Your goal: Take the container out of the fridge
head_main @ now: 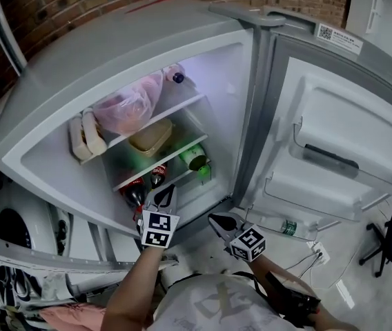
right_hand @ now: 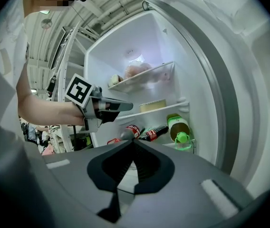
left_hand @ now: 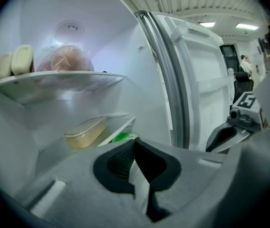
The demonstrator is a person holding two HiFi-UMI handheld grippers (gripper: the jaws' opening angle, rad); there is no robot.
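Smooth glossy white plastic lines the fridge (head_main: pixel 230 81), the container (head_main: pixel 151 135) looks translucent matt plastic, the bag (head_main: pixel 123 109) at its eleven o'clock thin crinkled film

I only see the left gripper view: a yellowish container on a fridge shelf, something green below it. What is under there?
Observer: A green bottle, lying on its side with two cola bottles beside it.
Operator: Is the other hand-held gripper carrying anything?
Observer: No; the right hand-held gripper has its jaws together, empty.
Operator: Anything in the door?
Observer: One small bottle lies at its bottom.
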